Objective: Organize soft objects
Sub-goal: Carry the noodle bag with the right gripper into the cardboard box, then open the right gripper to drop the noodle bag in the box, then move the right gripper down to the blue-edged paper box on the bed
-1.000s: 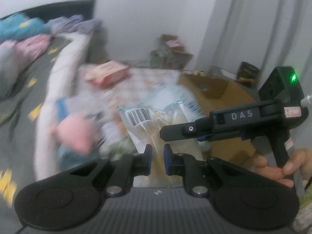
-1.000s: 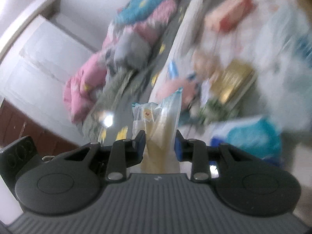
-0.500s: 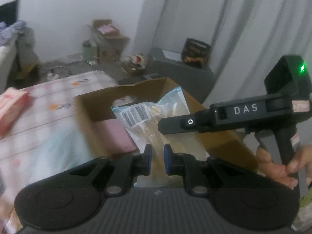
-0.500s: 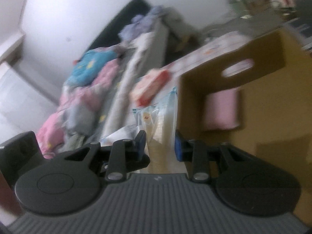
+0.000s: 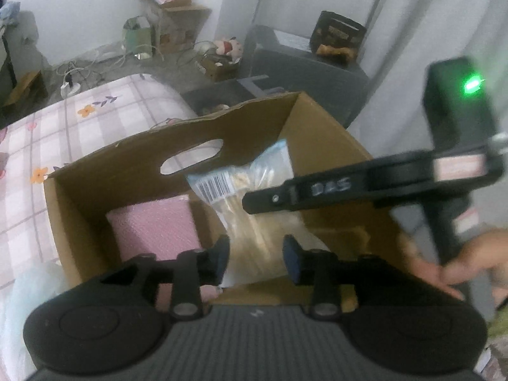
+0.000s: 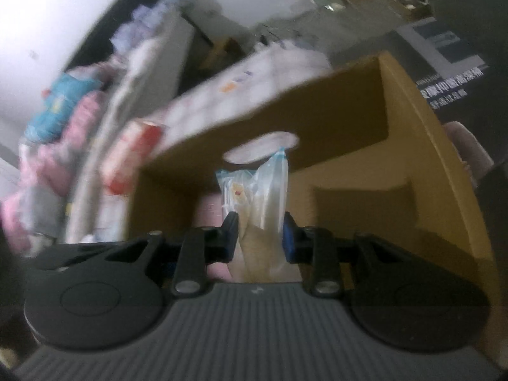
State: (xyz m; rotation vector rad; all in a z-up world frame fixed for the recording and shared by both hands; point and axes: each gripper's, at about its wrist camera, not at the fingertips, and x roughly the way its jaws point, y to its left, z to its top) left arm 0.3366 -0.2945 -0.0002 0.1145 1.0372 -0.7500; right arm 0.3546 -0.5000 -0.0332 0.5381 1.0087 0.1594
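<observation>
A: Item one?
B: Clear plastic bag (image 6: 254, 209), crinkled, beige soft filling, barcode label; clamped between the right gripper (image 6: 258, 238) pads, hanging inside the cardboard box (image 5: 320, 146).
A: Left gripper (image 5: 255, 258)?
B: Fingers parted, holding nothing, poised over the box's near rim.
A: Box contents?
B: Pink bubble-textured packet (image 5: 152, 225), rectangular, at the left.
A: Surroundings?
B: Box has an oval handle slot; it sits beside a floral checked bedsheet (image 5: 95, 120).

One cardboard box (image 5: 177, 146) — one pink packet (image 5: 152, 228), one clear bag (image 5: 254, 219) — two hand-held grippers (image 5: 255, 258) (image 6: 259, 238).
</observation>
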